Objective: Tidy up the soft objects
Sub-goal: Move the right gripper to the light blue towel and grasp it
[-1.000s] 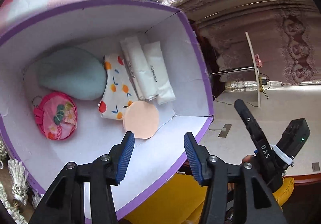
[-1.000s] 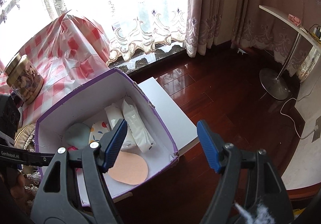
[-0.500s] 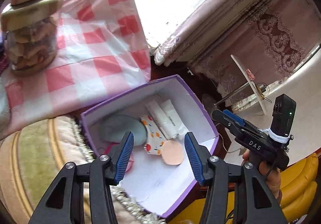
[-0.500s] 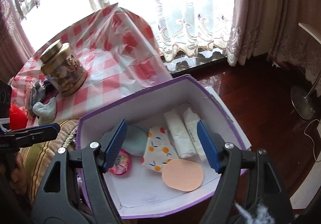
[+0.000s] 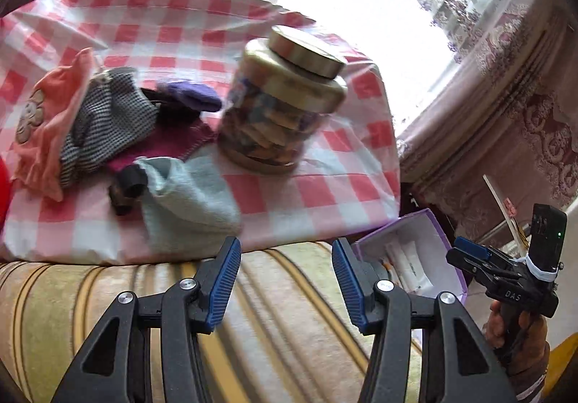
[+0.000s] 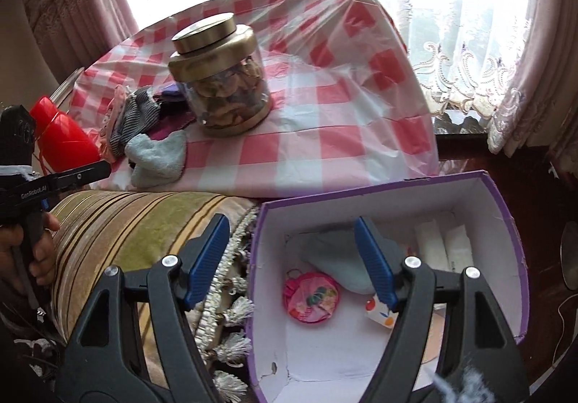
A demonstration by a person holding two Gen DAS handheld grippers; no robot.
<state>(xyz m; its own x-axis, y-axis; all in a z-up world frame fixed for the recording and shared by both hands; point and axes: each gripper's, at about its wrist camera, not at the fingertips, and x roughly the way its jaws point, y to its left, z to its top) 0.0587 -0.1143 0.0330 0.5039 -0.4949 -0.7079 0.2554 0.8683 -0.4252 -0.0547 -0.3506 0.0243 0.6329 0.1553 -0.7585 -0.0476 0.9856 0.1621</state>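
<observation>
A pile of soft items lies on the red-checked tablecloth (image 5: 274, 193): a light blue cloth (image 5: 188, 200), a black-and-white checked cloth (image 5: 104, 125), an orange garment (image 5: 47, 114), a maroon cloth (image 5: 162, 146) and a purple piece (image 5: 195, 96). My left gripper (image 5: 285, 280) is open and empty above a striped cushion (image 5: 253, 323), just in front of the blue cloth. My right gripper (image 6: 292, 262) is open and empty over the purple box (image 6: 505, 222), which holds a blue pouch (image 6: 332, 258), a pink round purse (image 6: 310, 296) and white packets (image 6: 444, 247).
A glass jar with a gold lid (image 5: 285, 103) stands on the tablecloth beside the pile; it also shows in the right wrist view (image 6: 220, 74). A red object (image 6: 61, 135) sits at the left. Lace curtains (image 6: 469, 60) and dark wood floor lie beyond.
My left gripper has swung up and away from the box to the cloth pile on the table. My right gripper has moved over the box. Both stay open.
</observation>
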